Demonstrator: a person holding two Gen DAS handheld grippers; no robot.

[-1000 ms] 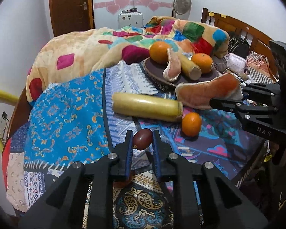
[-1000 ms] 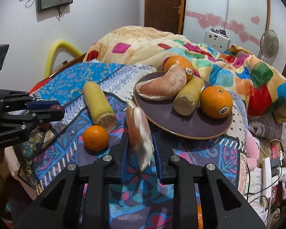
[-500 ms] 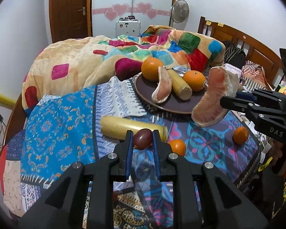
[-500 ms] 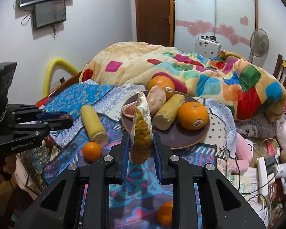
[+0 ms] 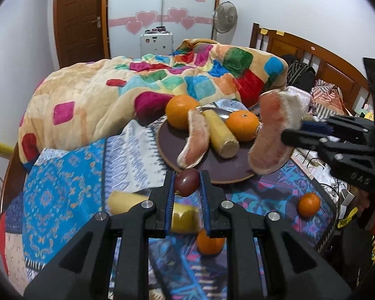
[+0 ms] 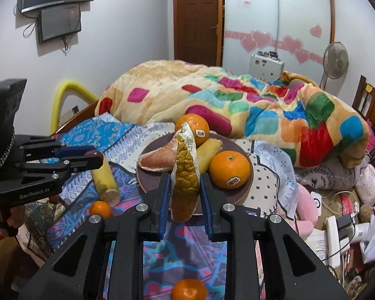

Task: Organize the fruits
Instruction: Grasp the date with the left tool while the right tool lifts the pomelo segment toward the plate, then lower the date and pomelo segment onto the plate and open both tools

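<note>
**Two clamped grippers above a fruit plate on a cluttered bed**

The left gripper [image 5: 187,183] is clenched on a small dark-red fruit [image 5: 186,182], possibly a plum, held just in front of the near rim of the round brown plate [image 5: 166,150]. The right gripper [image 6: 183,195] grasps a pomelo wedge [image 6: 184,182], rind toward its camera, above the plate's near right edge. The plate already carries two oranges [image 5: 181,111], a second pomelo wedge [image 5: 193,140] and a yellow cylinder-shaped fruit piece [image 5: 221,135], which leaves bare surface mainly along its front. A heaped patchwork quilt [image 5: 107,92] crowds the plate's far side and the wooden headboard [image 5: 312,60] closes the right. On the patterned bedsheet [image 5: 62,175] near the plate lie another yellow fruit piece [image 5: 147,212] and two small tangerines [image 5: 308,203], one directly under the left gripper. Beyond the bed's right edge are loose cables and a power strip [image 6: 333,240]. A standing fan [image 6: 335,60] and a silver case [image 6: 266,65] stand by the far wall.
</note>
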